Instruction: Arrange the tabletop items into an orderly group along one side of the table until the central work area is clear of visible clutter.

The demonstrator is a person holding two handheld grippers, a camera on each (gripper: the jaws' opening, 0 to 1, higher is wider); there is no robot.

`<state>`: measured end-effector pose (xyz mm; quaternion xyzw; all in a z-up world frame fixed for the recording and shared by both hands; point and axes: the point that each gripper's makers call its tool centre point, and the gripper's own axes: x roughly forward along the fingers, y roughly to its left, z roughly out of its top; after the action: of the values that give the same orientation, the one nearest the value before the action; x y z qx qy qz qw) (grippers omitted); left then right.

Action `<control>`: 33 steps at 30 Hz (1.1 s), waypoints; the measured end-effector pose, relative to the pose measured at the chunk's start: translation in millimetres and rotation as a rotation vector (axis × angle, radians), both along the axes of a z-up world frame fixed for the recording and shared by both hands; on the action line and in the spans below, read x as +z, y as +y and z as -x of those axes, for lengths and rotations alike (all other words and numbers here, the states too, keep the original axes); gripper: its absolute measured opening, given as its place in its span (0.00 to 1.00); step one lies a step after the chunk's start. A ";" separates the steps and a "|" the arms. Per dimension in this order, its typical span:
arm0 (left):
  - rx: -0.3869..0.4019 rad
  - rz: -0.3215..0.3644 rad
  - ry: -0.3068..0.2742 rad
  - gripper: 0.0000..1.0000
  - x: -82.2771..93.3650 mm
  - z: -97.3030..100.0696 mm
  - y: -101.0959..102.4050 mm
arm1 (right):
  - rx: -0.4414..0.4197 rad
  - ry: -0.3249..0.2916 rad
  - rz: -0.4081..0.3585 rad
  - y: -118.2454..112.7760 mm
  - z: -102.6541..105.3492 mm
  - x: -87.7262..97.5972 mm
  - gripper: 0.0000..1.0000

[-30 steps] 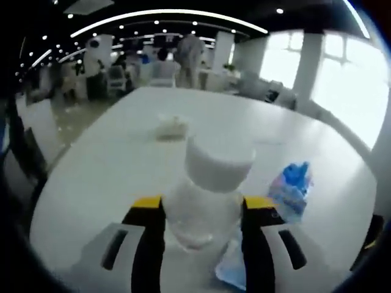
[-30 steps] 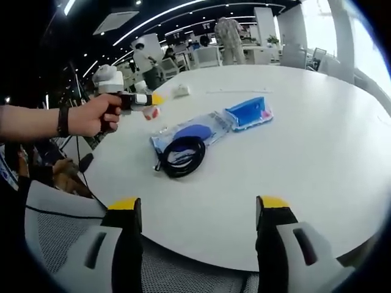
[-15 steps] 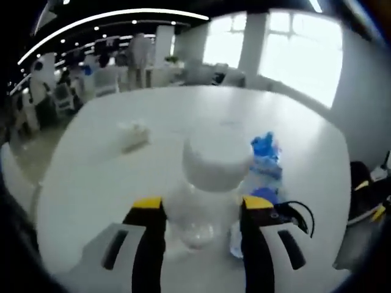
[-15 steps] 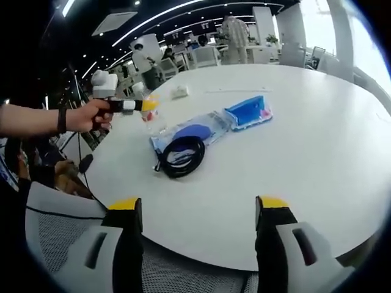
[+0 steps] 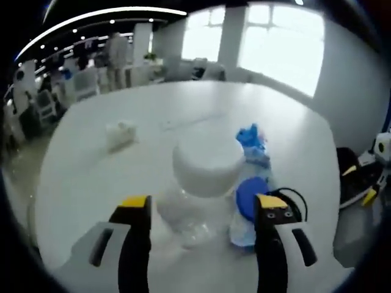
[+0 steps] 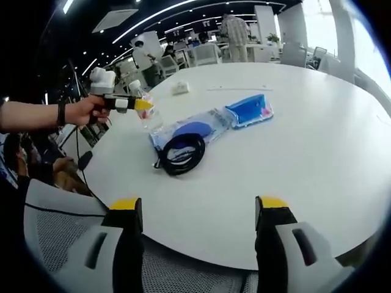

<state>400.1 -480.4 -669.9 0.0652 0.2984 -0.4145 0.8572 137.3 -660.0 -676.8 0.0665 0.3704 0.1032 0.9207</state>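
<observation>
Left fingers [image 5: 203,210] widened off jar [image 5: 198,183] | pouch [image 5: 250,204], cable [image 6: 181,154] beside | right fingers [image 6: 198,210] spread

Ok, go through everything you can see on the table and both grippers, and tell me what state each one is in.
left gripper: jaws around the bottle, contact unclear
right gripper: open, empty, near the table edge
clear bottle: white cap on, between the left jaws
black cable: coiled, lying on the clear pouch
clear pouch: flat on the table, a blue item inside
blue packet: flat, next to the pouch
small white item: resting apart, farther back
</observation>
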 end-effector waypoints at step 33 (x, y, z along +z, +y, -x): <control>0.555 -0.096 -0.084 0.41 -17.4 -17.8 34.5 | -0.021 0.008 -0.002 -4.8 1.0 -1.5 0.74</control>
<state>417.9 -445.9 -687.3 0.0387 0.2885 -0.1464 0.9454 136.3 -664.8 -678.3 0.0717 0.3732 0.0936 0.9202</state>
